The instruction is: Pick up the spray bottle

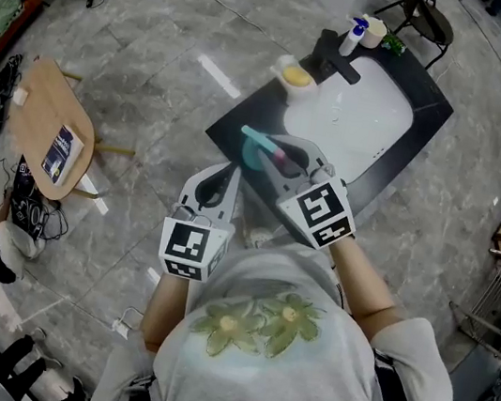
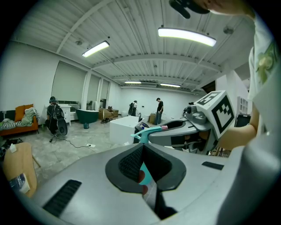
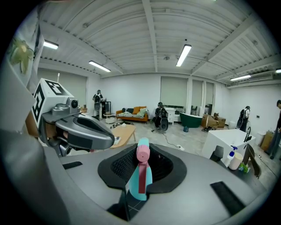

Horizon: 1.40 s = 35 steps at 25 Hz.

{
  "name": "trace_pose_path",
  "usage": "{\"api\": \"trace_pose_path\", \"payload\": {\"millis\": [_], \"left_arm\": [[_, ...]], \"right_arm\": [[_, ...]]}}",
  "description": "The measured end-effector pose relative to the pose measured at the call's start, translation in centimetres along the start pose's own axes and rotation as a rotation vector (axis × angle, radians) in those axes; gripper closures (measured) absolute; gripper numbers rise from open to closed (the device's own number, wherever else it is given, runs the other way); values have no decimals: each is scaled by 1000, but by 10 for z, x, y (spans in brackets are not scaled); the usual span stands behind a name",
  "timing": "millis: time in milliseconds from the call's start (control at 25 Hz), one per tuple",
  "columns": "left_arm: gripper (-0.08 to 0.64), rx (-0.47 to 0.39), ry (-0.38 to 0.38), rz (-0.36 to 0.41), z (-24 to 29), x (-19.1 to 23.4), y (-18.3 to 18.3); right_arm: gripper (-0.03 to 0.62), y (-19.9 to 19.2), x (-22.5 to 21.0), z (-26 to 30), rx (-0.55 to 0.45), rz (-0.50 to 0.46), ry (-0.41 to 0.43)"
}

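Jaws on your right gripper (image 3: 139, 163) are clamped on the spray bottle (image 3: 145, 178), looks lifted off the surface (image 1: 245, 120) already, so just hold it steady.

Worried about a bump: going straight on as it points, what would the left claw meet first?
Probably the teal spray bottle that the right claw grips, just ahead; depth is unclear.

Teal spray btl (image 3: 139, 176), pink top, gripped
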State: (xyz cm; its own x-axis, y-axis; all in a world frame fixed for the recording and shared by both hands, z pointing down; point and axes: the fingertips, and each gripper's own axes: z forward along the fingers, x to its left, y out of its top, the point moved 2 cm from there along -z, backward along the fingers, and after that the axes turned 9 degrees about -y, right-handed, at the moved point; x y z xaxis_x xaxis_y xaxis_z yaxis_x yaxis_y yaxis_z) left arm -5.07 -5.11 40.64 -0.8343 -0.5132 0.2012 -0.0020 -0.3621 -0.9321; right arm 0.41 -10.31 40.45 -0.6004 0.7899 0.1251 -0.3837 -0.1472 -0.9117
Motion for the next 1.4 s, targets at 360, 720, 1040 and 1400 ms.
{"api": "trace_pose_path", "payload": {"millis": [360, 720, 1040, 1400], "left_arm": [[552, -14, 23, -7, -9, -18, -5], [552, -14, 33, -7, -13, -35, -11], [552, -21, 36, -4, -11, -49, -12], [552, -20, 32, 4, -11, -62, -14]], "right_arm": [[520, 1, 13, -21, -17, -8, 50], [520, 1, 19, -43, -29, -18, 78], [520, -5, 19, -57, -33, -25, 88], [520, -10, 18, -68, -38, -22, 84]]}}
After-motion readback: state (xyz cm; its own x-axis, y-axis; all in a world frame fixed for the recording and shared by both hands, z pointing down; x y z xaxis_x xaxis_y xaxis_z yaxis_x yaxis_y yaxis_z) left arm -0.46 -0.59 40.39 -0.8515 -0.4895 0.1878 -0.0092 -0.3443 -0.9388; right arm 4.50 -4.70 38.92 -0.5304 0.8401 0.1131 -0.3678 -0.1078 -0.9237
